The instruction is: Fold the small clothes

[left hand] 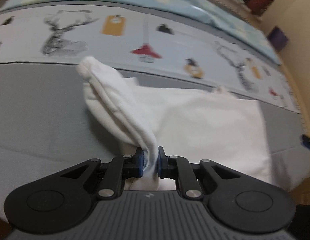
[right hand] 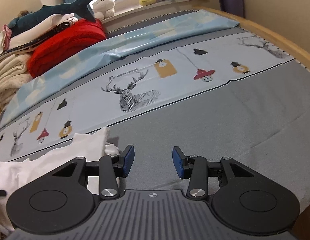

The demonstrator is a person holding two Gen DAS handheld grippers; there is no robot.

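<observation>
A small white garment (left hand: 205,124) lies on the grey bed sheet (left hand: 39,112). My left gripper (left hand: 151,162) is shut on an edge of it; a folded sleeve-like flap (left hand: 107,94) rises from the jaws up and to the left. In the right wrist view the white garment (right hand: 55,160) lies at the lower left. My right gripper (right hand: 153,162) is open and empty, just right of the garment, over bare grey sheet (right hand: 225,120).
A printed band with deer and lanterns (right hand: 135,92) crosses the bed, with a light blue cover (right hand: 135,40) behind it. A pile with a red blanket (right hand: 65,46) and a plush shark (right hand: 55,10) sits at the far left. A wooden bed edge (right hand: 285,42) runs on the right.
</observation>
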